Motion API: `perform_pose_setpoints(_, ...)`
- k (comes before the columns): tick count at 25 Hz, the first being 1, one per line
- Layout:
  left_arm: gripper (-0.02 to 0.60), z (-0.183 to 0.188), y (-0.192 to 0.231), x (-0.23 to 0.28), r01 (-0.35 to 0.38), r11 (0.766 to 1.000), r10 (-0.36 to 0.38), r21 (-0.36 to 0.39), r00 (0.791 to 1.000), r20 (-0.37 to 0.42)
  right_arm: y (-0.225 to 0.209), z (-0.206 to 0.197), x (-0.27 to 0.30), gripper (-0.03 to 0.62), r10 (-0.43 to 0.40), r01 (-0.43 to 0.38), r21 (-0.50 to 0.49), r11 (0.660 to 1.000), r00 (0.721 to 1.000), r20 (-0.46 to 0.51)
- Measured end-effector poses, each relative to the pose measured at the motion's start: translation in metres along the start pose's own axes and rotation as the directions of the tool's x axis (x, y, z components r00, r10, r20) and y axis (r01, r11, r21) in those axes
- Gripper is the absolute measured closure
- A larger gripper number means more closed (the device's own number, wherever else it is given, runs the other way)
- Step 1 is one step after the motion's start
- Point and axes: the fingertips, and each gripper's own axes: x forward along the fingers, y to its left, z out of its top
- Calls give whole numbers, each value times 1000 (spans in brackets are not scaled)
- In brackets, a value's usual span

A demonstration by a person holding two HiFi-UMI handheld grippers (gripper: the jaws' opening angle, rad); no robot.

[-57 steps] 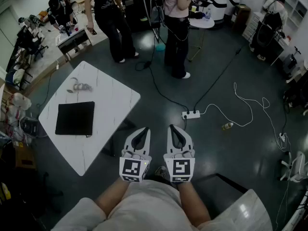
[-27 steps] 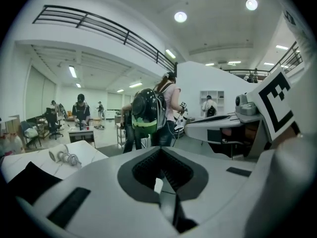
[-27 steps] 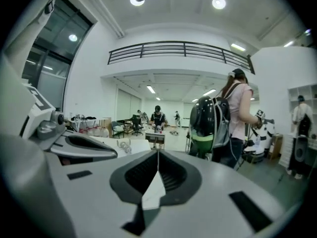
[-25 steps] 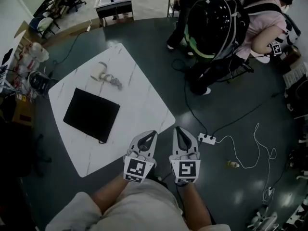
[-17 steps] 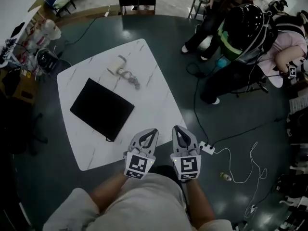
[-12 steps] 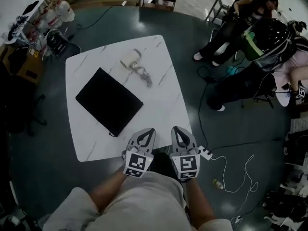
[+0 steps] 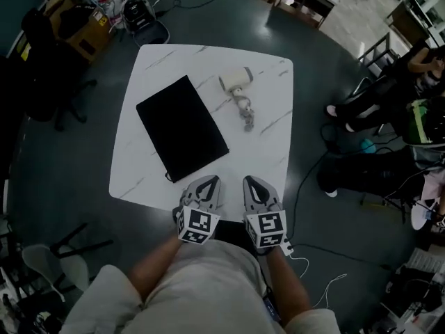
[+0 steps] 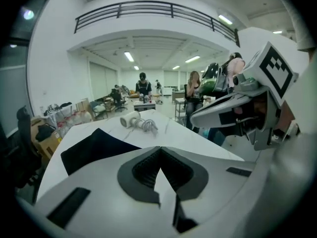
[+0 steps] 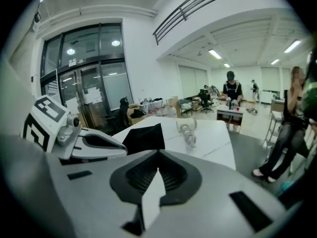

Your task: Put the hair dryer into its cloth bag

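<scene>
A white hair dryer (image 7: 235, 80) lies on the white marble table (image 7: 268, 148), with its coiled cord (image 7: 246, 112) trailing toward me. To its left a flat black cloth bag (image 7: 181, 127) lies spread out. The dryer (image 8: 131, 119) and bag (image 8: 94, 149) show ahead in the left gripper view, and again as dryer (image 9: 186, 126) and bag (image 9: 144, 137) in the right gripper view. My left gripper (image 7: 206, 184) and right gripper (image 7: 251, 184) hang side by side over the table's near edge, both shut with nothing in them. The bag's near corner is close to the left gripper.
Dark floor surrounds the table. Cables and a power strip (image 7: 288, 250) lie on the floor at the right. People sit at the right edge (image 7: 417, 110). Boxes and clutter (image 7: 76, 26) stand at the back left, a chair (image 7: 49, 263) at the near left.
The view has swung so the table now lies straight ahead and much closer. Both grippers, still shut and side by side, have come from over the floor to the table's near edge.
</scene>
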Motion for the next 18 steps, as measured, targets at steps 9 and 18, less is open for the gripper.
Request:
perform_pose_setpoints(9,570,-35,15,62,-222,963,251,152,943,-219,-53,-13,15,577,184,-184,-62,981,983,-18)
perform_pose_setpoints(18,454,-58,32,102,-178,970,226,167,913,-340,-81,-36,10,577,182,-183,-13,983,982,-56)
